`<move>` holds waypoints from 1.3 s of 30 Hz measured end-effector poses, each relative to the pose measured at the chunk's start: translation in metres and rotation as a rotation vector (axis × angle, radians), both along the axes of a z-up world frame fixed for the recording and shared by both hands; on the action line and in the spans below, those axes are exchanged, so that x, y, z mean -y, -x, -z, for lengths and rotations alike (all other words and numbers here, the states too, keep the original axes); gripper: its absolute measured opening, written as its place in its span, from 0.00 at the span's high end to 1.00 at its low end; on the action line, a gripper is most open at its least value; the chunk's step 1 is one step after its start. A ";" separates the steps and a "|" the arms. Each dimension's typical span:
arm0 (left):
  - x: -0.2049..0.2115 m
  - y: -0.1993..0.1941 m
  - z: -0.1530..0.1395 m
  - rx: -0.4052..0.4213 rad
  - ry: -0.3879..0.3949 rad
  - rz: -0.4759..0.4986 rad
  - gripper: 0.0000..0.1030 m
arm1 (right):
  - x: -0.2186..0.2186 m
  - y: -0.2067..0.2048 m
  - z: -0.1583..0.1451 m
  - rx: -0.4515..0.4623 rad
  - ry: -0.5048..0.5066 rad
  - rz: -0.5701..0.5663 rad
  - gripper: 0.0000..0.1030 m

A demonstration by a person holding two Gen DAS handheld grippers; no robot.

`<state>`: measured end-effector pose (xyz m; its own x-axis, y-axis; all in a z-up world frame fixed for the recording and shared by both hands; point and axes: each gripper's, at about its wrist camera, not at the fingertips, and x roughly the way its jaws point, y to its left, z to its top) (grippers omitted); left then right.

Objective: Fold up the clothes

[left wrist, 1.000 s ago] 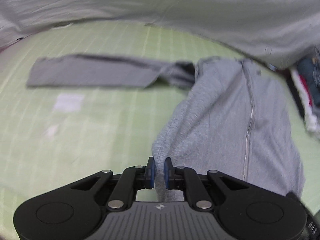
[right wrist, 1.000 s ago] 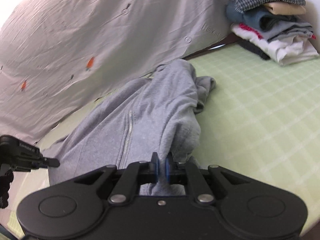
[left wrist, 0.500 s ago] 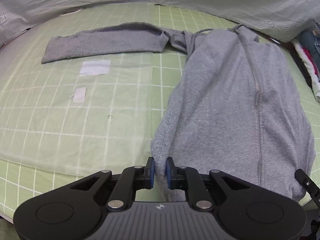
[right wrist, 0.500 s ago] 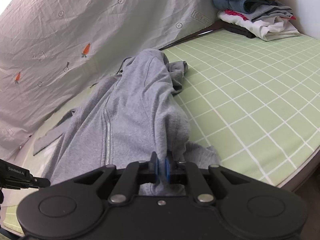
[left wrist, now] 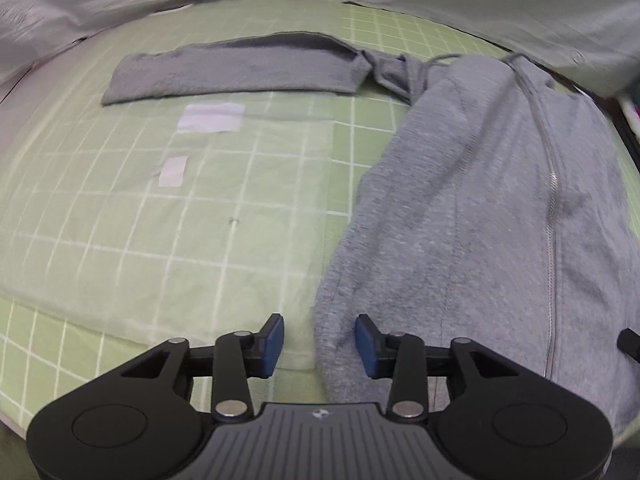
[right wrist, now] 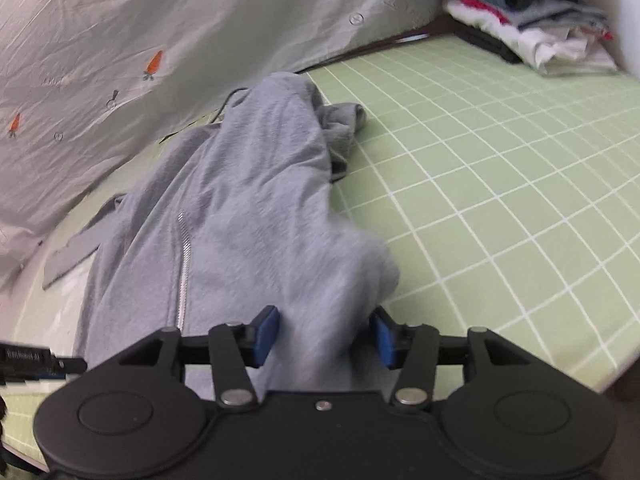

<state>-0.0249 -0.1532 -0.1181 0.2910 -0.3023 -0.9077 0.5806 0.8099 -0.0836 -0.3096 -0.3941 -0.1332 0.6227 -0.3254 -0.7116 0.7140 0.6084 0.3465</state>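
The grey hoodie [left wrist: 480, 208] is laid zip-up on the green mat [left wrist: 120, 240], one sleeve [left wrist: 236, 70] stretched sideways. Both the left gripper [left wrist: 319, 345] and the right gripper [right wrist: 323, 335] are spread wide, with the hem lying loose between the pads.

One grey zip hoodie [left wrist: 472, 208], two tools, one stack of folded clothes [right wrist: 532, 12], two white patches [left wrist: 210, 117], one printed sheet [right wrist: 160, 20]

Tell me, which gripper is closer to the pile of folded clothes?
Right. The right gripper is at the hoodie's hem, on the side facing the pile in the far corner. The left gripper is at the hem's other side, farther away.
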 end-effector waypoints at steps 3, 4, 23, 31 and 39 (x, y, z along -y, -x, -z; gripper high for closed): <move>0.004 0.000 0.000 -0.001 -0.013 -0.044 0.56 | 0.026 0.002 -0.003 0.037 -0.049 -0.003 0.47; 0.006 -0.002 -0.001 -0.009 -0.019 -0.066 0.55 | 0.036 0.003 -0.006 0.043 -0.052 -0.002 0.45; 0.058 -0.104 -0.018 -0.001 0.056 -0.130 0.48 | 0.118 -0.086 0.001 -0.145 0.074 -0.092 0.51; 0.108 -0.170 -0.007 0.021 0.088 0.073 0.41 | 0.114 -0.134 0.000 -0.200 0.156 -0.064 0.64; 0.161 -0.172 0.004 0.044 0.138 0.360 0.36 | 0.113 -0.133 -0.024 -0.254 0.213 -0.016 0.80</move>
<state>0.1476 -0.3143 -0.1225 0.1821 -0.5103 -0.8405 0.8310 0.5368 -0.1459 -0.1768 -0.5069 -0.1096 0.4407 -0.4747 -0.7619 0.7507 0.6602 0.0230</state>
